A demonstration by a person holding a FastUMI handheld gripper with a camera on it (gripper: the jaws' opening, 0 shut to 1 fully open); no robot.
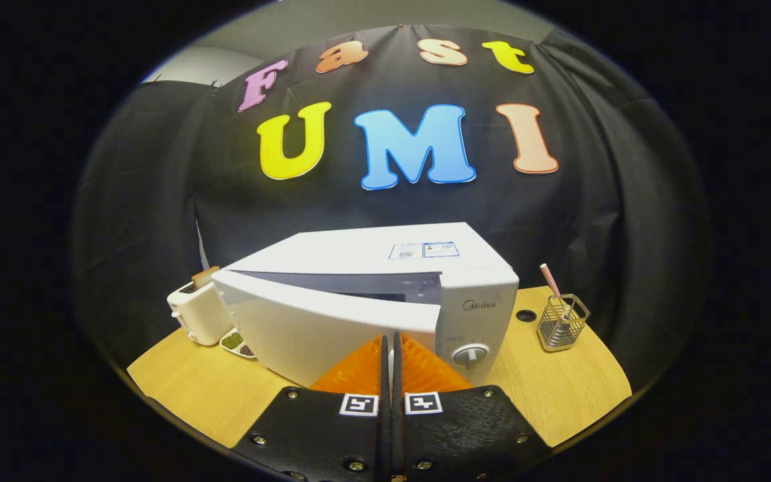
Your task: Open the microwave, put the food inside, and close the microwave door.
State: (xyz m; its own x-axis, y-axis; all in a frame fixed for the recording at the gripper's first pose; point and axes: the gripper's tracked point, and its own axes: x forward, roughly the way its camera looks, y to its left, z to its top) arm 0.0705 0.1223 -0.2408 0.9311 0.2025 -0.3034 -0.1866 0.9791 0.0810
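Microwave [385, 294] just ahead of fingers, door [318, 328] ajar (swung partway toward gripper). Toaster [196, 309] and small dish [238, 343] beyond door's hinge side; wire holder [561, 323] off right. Gripper [391, 348] fingers pressed together, holding nothing, tips near door edge.

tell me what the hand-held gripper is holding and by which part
Nothing. The hand-held gripper has its fingers closed together with nothing between them, just in front of the microwave door, which stands ajar.

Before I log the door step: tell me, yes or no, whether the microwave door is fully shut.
No. The microwave door stands ajar, swung out from the microwave, just ahead of the closed tool.
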